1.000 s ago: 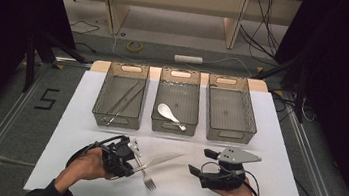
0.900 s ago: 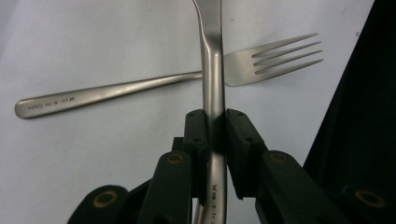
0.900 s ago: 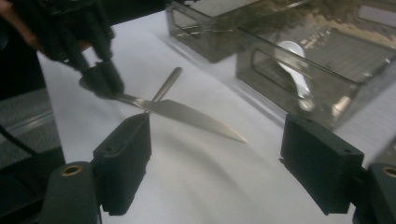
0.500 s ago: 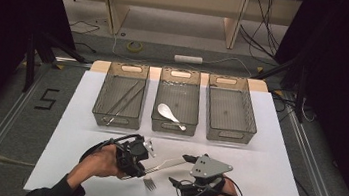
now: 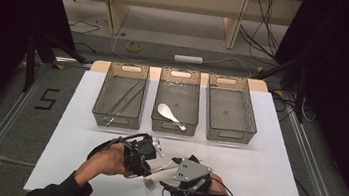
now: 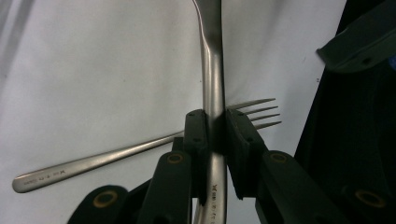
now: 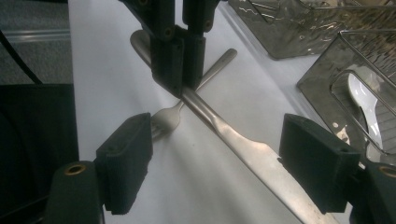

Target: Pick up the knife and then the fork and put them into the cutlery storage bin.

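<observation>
The left gripper point(image 6: 215, 135) is clamped on the handle of a steel table knife point(image 6: 212, 70), its two black jaws pressed against either side of the handle, with the blade running away from the jaws. In the right gripper view that same knife point(image 7: 243, 140) slants across the white table point(image 7: 107, 56), its blade passing between the jaws of the right gripper point(image 7: 219, 163), which stand wide apart and touch nothing.

A fork point(image 6: 93, 158) lies flat on the table under the knife, crossing it just behind the left gripper's jaws; its tines stick out on one side and its handle on the other.

In the high view both hands come in from the near edge: the left hand point(image 5: 104, 160) holds the left gripper point(image 5: 147, 156) turned toward the right, and the right hand point(image 5: 211, 195) holds the right gripper point(image 5: 178, 171) pointed back at it, so the two meet close together over the knife point(image 5: 161, 165) and fork point(image 5: 150, 183).

Well beyond them three wire baskets stand in a row. The left basket point(image 5: 100, 114) holds long thin metal pieces, the middle basket point(image 5: 164, 84) a white spoon point(image 5: 168, 113), and the right basket point(image 5: 250, 122) stands beside it. Nothing lies between the grippers and the baskets.
</observation>
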